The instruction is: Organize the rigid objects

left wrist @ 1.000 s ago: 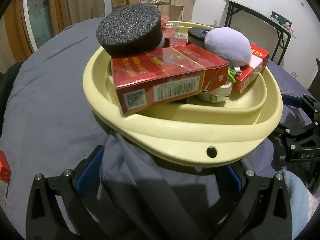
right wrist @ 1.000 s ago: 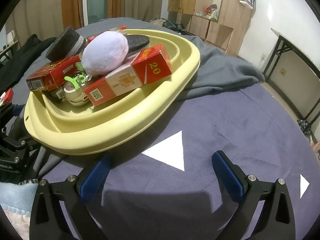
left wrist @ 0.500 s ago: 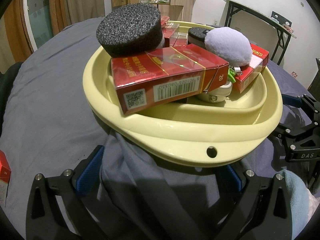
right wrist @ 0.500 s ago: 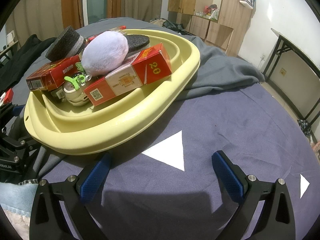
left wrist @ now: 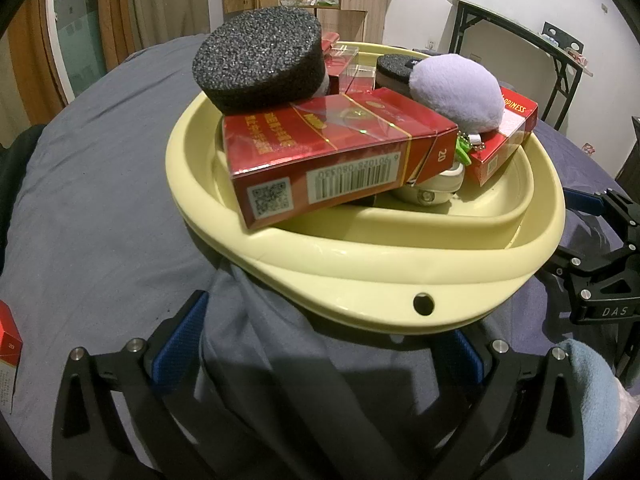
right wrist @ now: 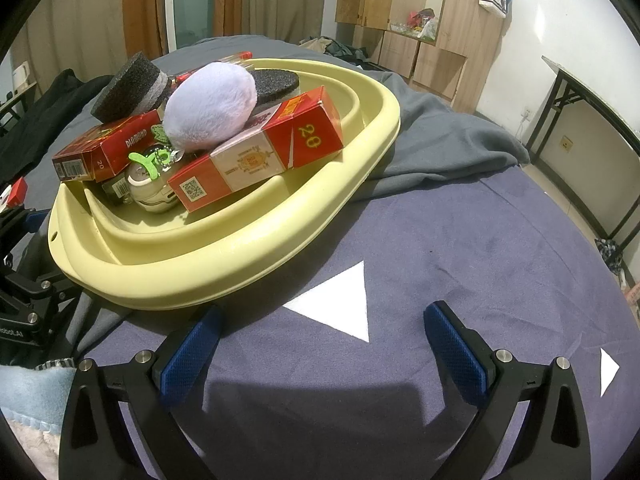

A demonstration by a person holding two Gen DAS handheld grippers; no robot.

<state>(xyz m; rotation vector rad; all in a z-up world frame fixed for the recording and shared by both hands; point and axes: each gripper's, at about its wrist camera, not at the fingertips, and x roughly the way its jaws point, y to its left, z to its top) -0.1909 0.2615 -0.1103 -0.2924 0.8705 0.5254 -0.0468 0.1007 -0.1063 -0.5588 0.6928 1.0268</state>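
Observation:
A pale yellow basin point(left wrist: 360, 276) point(right wrist: 224, 276) sits on the cloth-covered table, piled with things. In it lie a red carton point(left wrist: 332, 156) point(right wrist: 104, 148), a second red and white carton point(right wrist: 260, 152) point(left wrist: 504, 136), a black foam disc point(left wrist: 260, 64) point(right wrist: 128, 88), a lilac plush ball point(left wrist: 460, 88) point(right wrist: 212, 104) and a cream round gadget point(left wrist: 432, 188) point(right wrist: 148, 188). My left gripper point(left wrist: 320, 344) is open and empty just short of the basin's near rim. My right gripper point(right wrist: 320, 340) is open and empty over the blue cloth, to the right of the basin.
A grey cloth point(left wrist: 300, 360) point(right wrist: 440, 148) lies bunched under the basin. A loose red carton point(left wrist: 8, 344) lies at the far left on the table. A light blue towel point(left wrist: 592, 400) point(right wrist: 28, 392) lies between the two grippers. White triangles point(right wrist: 340, 304) mark the blue cloth.

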